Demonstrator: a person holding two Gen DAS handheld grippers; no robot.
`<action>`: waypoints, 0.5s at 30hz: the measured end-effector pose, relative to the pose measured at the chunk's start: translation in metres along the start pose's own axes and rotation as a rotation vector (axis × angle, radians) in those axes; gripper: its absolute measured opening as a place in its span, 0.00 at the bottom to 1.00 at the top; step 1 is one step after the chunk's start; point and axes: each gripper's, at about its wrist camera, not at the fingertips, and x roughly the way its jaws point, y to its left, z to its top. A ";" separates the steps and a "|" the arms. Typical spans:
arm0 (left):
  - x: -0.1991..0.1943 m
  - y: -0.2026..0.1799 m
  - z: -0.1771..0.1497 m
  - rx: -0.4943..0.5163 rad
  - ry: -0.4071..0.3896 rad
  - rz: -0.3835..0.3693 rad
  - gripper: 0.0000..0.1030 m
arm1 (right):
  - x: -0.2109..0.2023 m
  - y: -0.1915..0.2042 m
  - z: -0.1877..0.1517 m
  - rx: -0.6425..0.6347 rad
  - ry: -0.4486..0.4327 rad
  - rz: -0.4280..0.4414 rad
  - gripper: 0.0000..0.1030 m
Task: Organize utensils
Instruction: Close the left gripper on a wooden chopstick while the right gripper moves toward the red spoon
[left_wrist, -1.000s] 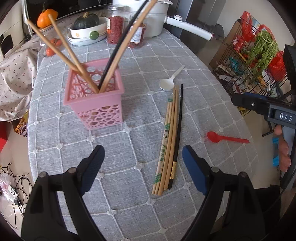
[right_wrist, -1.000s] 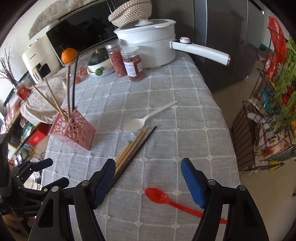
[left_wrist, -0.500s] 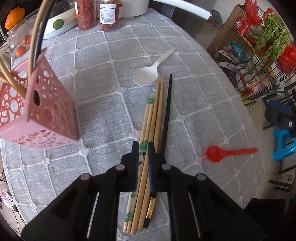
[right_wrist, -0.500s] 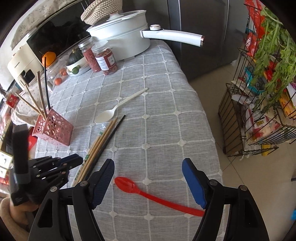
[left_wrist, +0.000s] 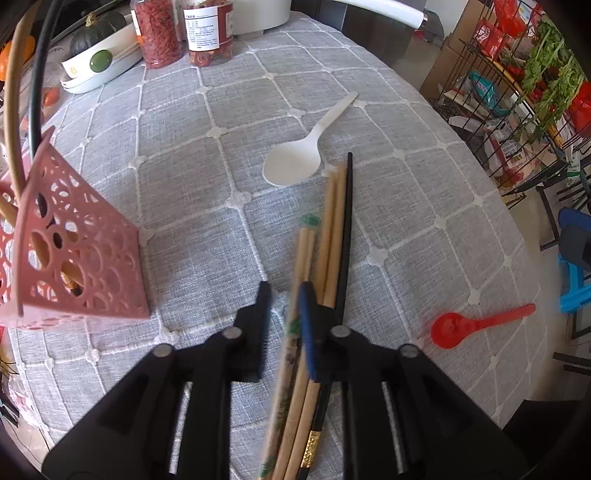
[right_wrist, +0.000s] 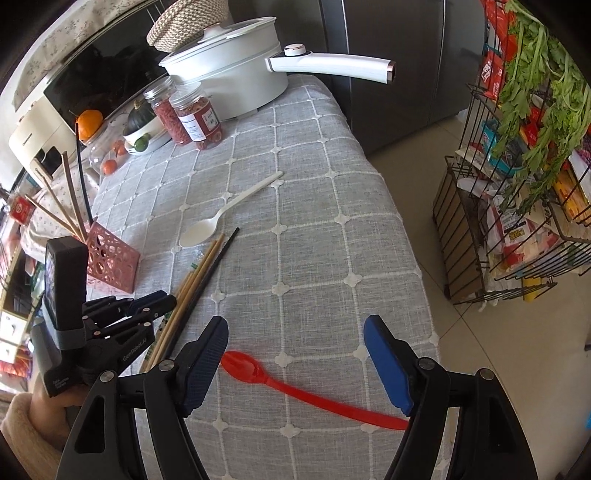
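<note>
A bundle of wooden and black chopsticks (left_wrist: 334, 229) lies on the grey tablecloth (left_wrist: 207, 206). My left gripper (left_wrist: 286, 295) points down over the bundle's near end, its jaws opening. A paper-wrapped pair sits between the pads, blurred, and cloth shows beside the left pad. The pink holder (left_wrist: 81, 266) to the left holds several chopsticks. A white spoon (left_wrist: 295, 166) rests past the bundle. My right gripper (right_wrist: 297, 332) is open above the red spoon (right_wrist: 295, 387), whose bowl is near the left finger. The right wrist view also shows the left gripper (right_wrist: 147, 302) on the bundle (right_wrist: 201, 273).
At the back of the table stand two jars (right_wrist: 188, 118), a white pot with a long handle (right_wrist: 229, 74) and a bowl with a squash (left_wrist: 99, 55). The table edge drops off at the right, where a wire rack of groceries (right_wrist: 517, 184) stands on the floor.
My left gripper came down from beside the holder onto the chopsticks, closed on them, then parted slightly; the wrapped pair now looks shifted and blurred. The right gripper drifted over the red spoon.
</note>
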 end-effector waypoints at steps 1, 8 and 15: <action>0.003 0.001 0.000 -0.003 0.016 -0.002 0.26 | 0.001 -0.001 0.000 0.005 0.001 -0.001 0.75; 0.002 -0.005 0.003 0.028 -0.009 0.029 0.30 | 0.005 -0.004 0.000 0.035 0.017 0.008 0.75; -0.011 -0.003 0.002 -0.003 -0.032 -0.010 0.06 | 0.009 0.000 0.001 0.035 0.027 0.000 0.75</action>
